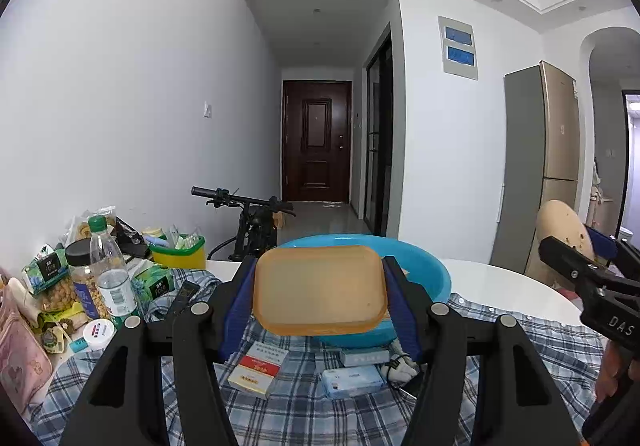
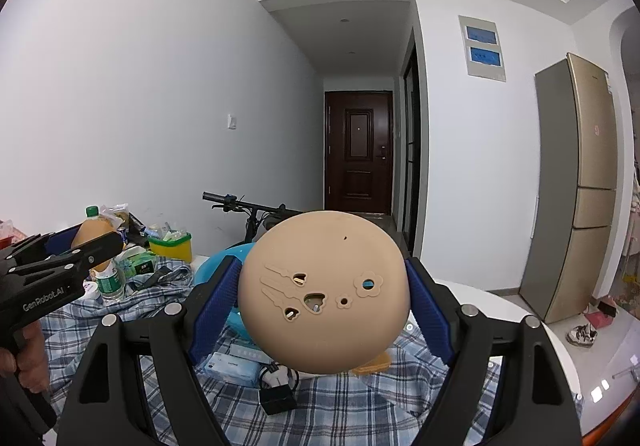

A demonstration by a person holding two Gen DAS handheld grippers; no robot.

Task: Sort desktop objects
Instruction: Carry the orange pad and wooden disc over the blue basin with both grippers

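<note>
My left gripper [image 1: 320, 266] is shut on a translucent orange rectangular tray [image 1: 320, 292], its blue pads [image 1: 240, 298] pressing both short sides. It is held above the plaid cloth [image 1: 320, 410], in front of a blue basin [image 1: 426, 266]. My right gripper [image 2: 322, 266] is shut on a tan round dish [image 2: 324, 294] with flower-shaped cut-outs, its underside facing the camera. In the left wrist view the right gripper [image 1: 580, 246] shows at the right edge with the tan dish [image 1: 560, 226]. In the right wrist view the left gripper [image 2: 80, 242] and the orange tray [image 2: 94, 230] appear at the left.
On the cloth lie a red-and-white box [image 1: 258, 366], a blue tissue pack [image 1: 352, 380] and a black charger [image 2: 278, 398]. A water bottle [image 1: 112, 274], snack packs and a yellow-green container [image 1: 178, 254] crowd the left. A bicycle [image 1: 252, 222] stands behind the white table [image 1: 500, 286].
</note>
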